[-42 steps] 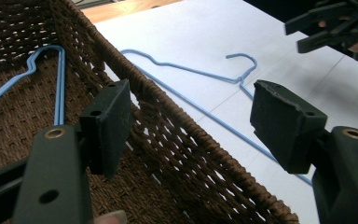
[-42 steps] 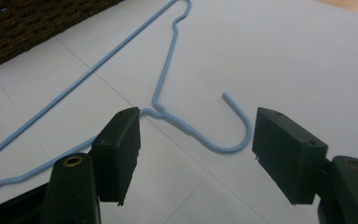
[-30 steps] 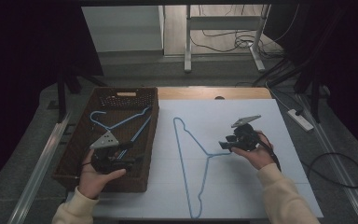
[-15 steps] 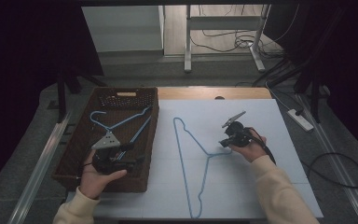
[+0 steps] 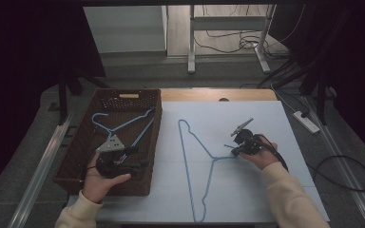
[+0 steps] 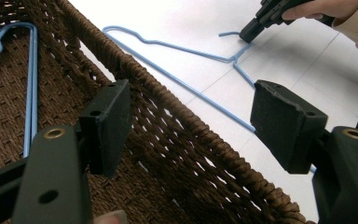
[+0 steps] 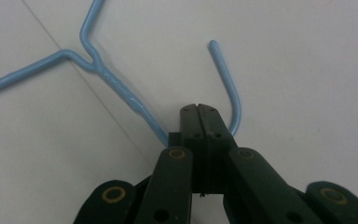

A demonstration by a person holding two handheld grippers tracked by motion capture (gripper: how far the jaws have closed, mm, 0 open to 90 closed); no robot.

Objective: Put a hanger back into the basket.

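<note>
Nearest the camera in the high view, two cream sleeves coming in from the bottom edge, one hand to each tool. On the left, the left hand-held gripper [image 5: 138, 164] low over the near right corner of the brown woven basket [image 5: 76, 156] — jaws spread wide in its own view, nothing between them, the basket's braided rim [image 6: 205, 135] running across the gap. Grey three-cornered plate riding on top of it. Inside the basket, a blue wire hanger [image 5: 123, 124] lying flat on the weave, hook toward the far left corner.

Over to the right, on the pale sheet [image 5: 266, 190] covering the counter, a second blue wire hanger [image 5: 204, 156] flat on the surface, its long triangle stretching from near the front edge up toward the far side, hook end pointing right. Right hand-held gripper [image 5: 235, 149] down at that hook end — jaws pressed together in its own view [image 7: 200, 122], pinching the wire at the bend where the twisted neck [image 7: 121, 88] meets the curved hook [image 7: 228, 84]. Hook tip curling up and free on the far side of the jaws. Same pinch visible from the left gripper view, the right tool [image 6: 261, 21] touching down at the hanger's neck.

Farther back, bare wooden counter edge [image 5: 218, 95] beyond the sheet, then grey floor, a white frame's legs [image 5: 190, 42], loose cables and a power strip [image 5: 306, 121] off to the right.
</note>
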